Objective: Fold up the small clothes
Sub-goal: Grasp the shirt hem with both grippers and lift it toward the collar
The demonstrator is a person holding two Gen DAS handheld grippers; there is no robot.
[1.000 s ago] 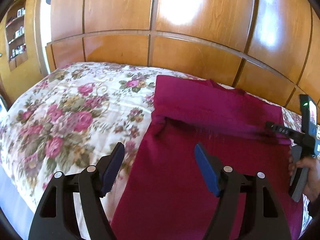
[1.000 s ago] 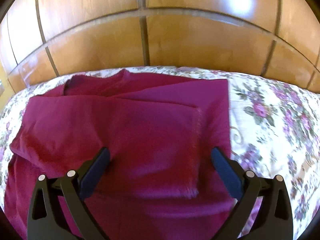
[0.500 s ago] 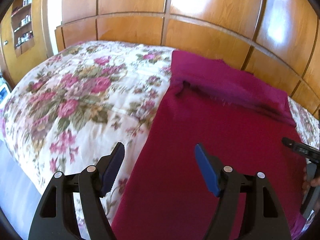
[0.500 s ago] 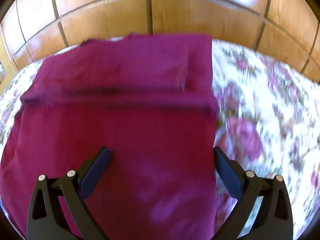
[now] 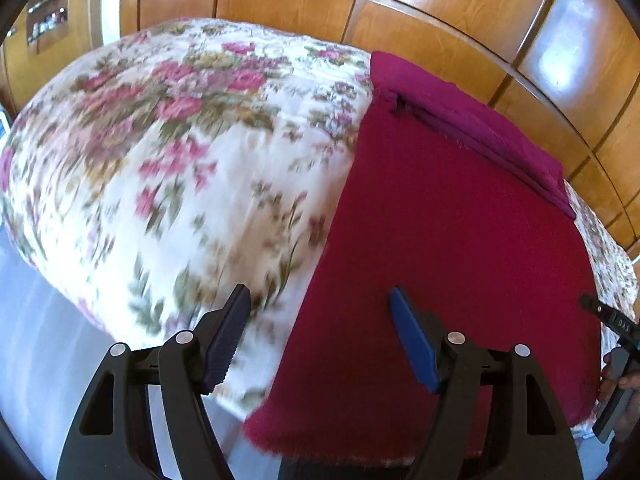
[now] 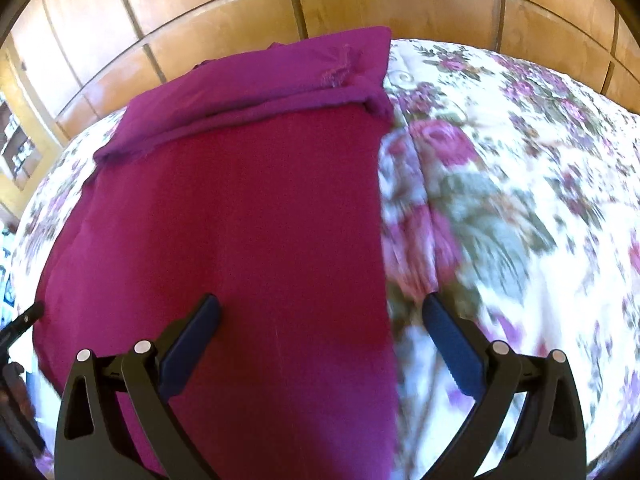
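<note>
Currently both grippers empty, jaws spread wide. Left gripper (image 5: 320, 320) straddles the left long edge of the maroon garment (image 5: 440, 260); right gripper (image 6: 320, 328) straddles the right long edge (image 6: 384, 280).

Garment lies flat on the floral bedspread (image 5: 180, 140), long axis running straight away from both grippers toward the wooden headboard (image 5: 440, 32). Far end carries the sleeves folded across (image 6: 260, 84); near hem drapes over the bed edge, right under the jaws.

Key relation: hem corners sit just in front of and below each gripper, one per side, roughly symmetric. Neither is clearly nearer; left view shows the near-left corner (image 5: 264, 428) slightly below its jaws.

My read: next is a lengthwise fold, pinch both hem corners, carry them toward the far end. No contact with cloth visible yet. Frames are motion-blurred, so exact height above the cloth is unclear.
</note>
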